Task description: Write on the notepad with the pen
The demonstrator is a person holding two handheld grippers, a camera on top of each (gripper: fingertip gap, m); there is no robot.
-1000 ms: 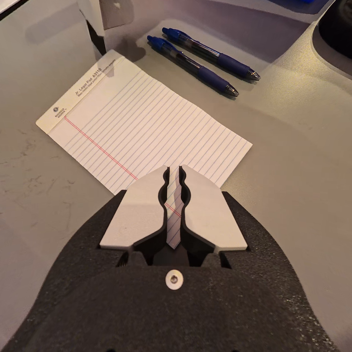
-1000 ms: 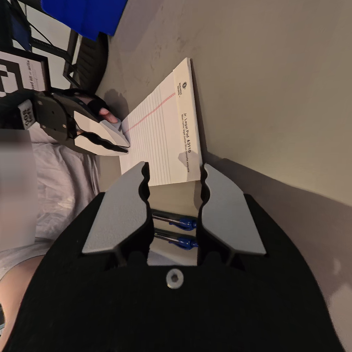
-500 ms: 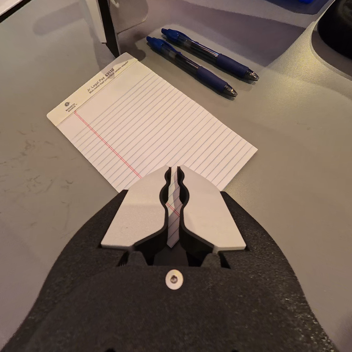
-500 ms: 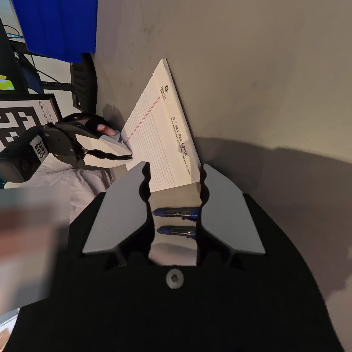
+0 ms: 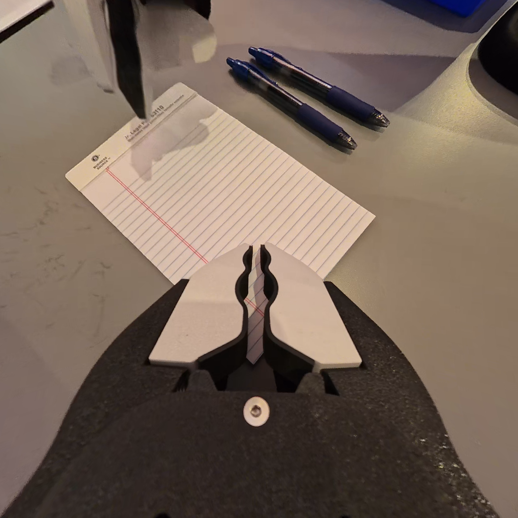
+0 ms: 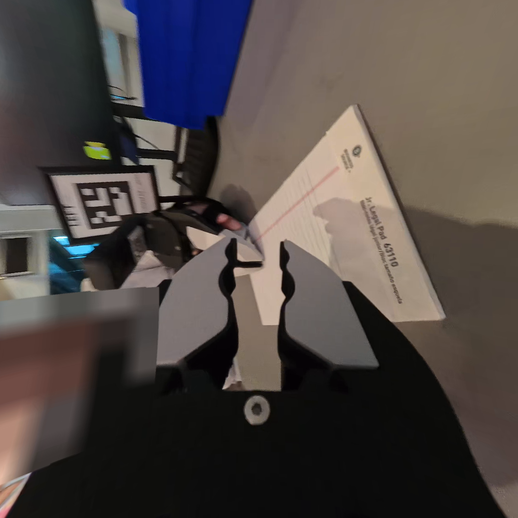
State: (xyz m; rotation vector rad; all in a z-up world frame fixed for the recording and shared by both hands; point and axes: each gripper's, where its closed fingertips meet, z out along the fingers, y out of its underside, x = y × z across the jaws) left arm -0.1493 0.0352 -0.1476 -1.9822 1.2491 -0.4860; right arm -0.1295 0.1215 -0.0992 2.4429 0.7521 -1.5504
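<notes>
Left wrist view: left gripper [image 5: 255, 248] nearly closed, only a thin slit between its pale fingers [image 5: 213, 302], low over the near corner of the notepad [image 5: 224, 190]; lined paper visible through the slit, whether pinched or merely underneath cannot be told. Notepad flat on the grey table [image 5: 420, 252], turned at an angle, cream header strip at the far left end, red margin line running toward the near corner. Two blue pens [image 5: 291, 103] lying side by side on the table beyond the pad's far right edge, close to it but apart, neither held; clip ends far left, tips pointing right. Nearer pen [image 5: 291, 103] and farther pen [image 5: 319, 84] almost parallel, just beside each other. At far left, right gripper [image 5: 131, 64] blurred, coming down from above with its tip over the pad's header strip; contact cannot be told. Its shadow on the header and first lines of the page.

Right wrist view: rolled sideways and blurred. Right gripper [image 6: 258, 252] open, a clear gap between its grey fingers [image 6: 196, 305], nothing between them. Notepad [image 6: 350, 238] ahead and to the right, header strip on its far side. Left gripper [image 6: 252, 252] at the pad's opposite corner, a gloved hand [image 6: 207, 215] behind it. Farther off, a framed black-and-white marker card [image 6: 103, 204] and a blue panel [image 6: 190, 56].
</notes>
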